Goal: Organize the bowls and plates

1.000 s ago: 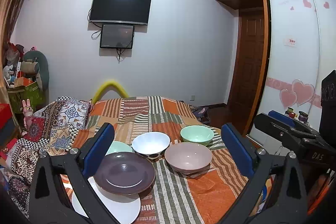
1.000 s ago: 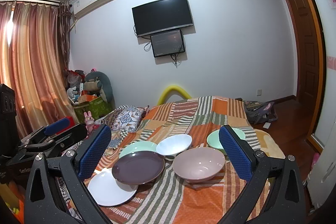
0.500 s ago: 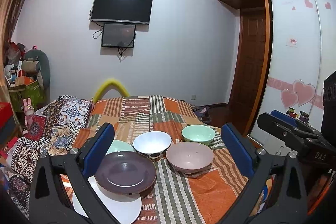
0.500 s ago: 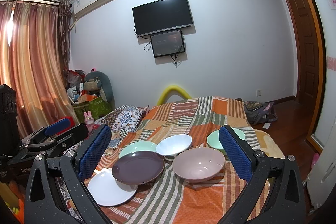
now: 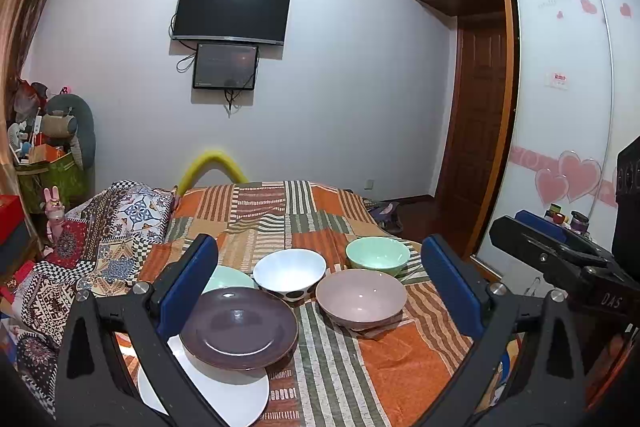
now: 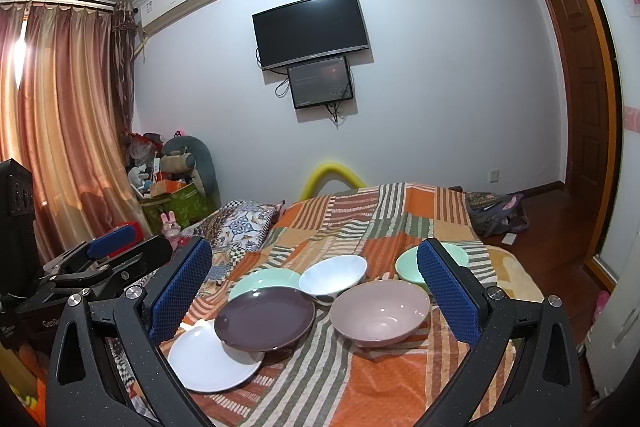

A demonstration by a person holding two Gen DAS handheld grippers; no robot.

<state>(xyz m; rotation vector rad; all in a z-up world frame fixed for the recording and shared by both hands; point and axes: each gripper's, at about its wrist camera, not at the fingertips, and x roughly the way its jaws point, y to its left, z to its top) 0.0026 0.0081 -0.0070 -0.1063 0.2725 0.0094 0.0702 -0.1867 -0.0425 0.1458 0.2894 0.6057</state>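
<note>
Wide claw [image 6: 314,297] above, perhaps, bowls [image 6: 380,317]

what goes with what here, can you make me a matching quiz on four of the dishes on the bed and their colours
Things:
1. plate lying lowest, at the near left
2. plate overlapping it
3. bowl nearest the camera
4. bowl farthest right

Colours:
A. mint green
B. dusty pink
C. white
D. dark purple-brown

Pairs: 1-C, 2-D, 3-B, 4-A

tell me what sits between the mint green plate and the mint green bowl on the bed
The white bowl sits between the mint green plate and the mint green bowl, clearest in the right wrist view.
</note>
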